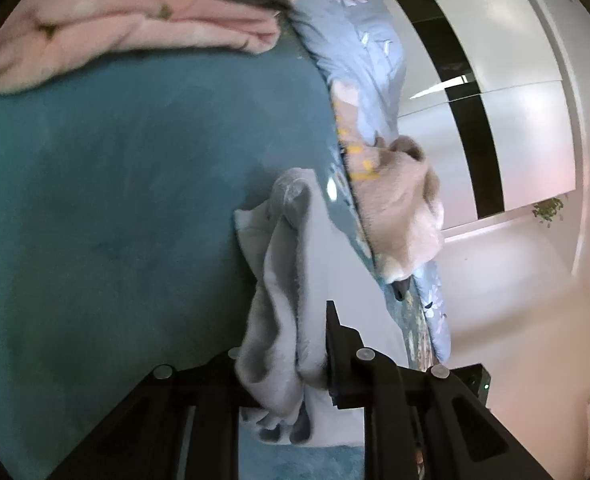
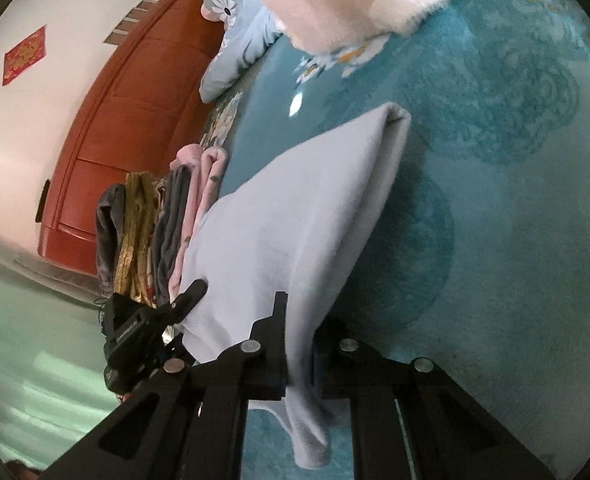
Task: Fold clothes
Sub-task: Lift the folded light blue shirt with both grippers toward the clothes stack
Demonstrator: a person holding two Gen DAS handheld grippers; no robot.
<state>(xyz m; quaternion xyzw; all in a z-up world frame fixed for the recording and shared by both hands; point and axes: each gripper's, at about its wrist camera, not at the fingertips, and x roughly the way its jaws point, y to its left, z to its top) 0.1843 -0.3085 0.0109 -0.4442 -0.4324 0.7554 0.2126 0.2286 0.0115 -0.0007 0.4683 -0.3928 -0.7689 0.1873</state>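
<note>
Soft pale-grey fleece garment (image 2: 295,216), bunched

Both grippers are clamping the pale grey garment (image 2: 295,216): the left gripper (image 1: 291,364) is pinching a bunched fold of it between closed fingers, while the right gripper (image 2: 299,360) is gripping its near edge, with the left gripper's body (image 2: 135,336) showing at the garment's far side.
</note>
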